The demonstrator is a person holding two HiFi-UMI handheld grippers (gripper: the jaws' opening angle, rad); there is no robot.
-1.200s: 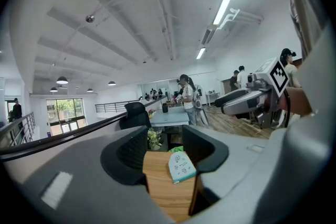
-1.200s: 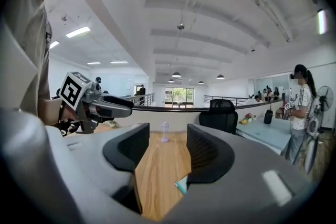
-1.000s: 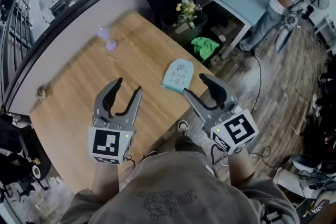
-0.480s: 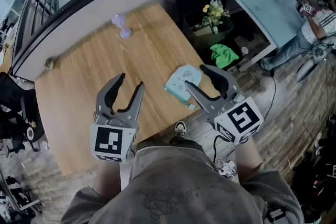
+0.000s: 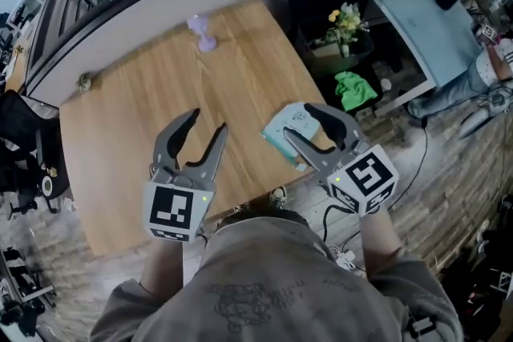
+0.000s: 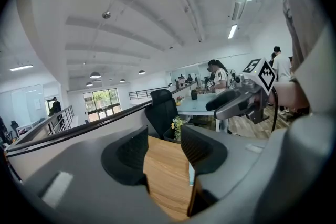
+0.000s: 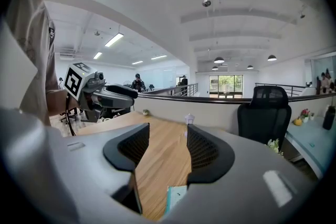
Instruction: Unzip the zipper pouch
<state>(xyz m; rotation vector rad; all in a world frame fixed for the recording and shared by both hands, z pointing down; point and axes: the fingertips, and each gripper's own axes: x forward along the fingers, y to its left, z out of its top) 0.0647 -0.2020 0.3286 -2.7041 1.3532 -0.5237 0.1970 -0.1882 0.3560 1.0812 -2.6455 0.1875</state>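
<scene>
Wooden table (image 5: 144, 116), zipper pouch (image 5: 290, 122) by right edge

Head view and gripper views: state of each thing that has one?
zipper pouch: flat at the table edge, not gripped; zipper too small to tell.
left gripper: open, jaws have just been closing slightly, nothing between them.
right gripper: open over the zipper pouch, jaws empty.
lilac figure: upright, far side of the table.
</scene>
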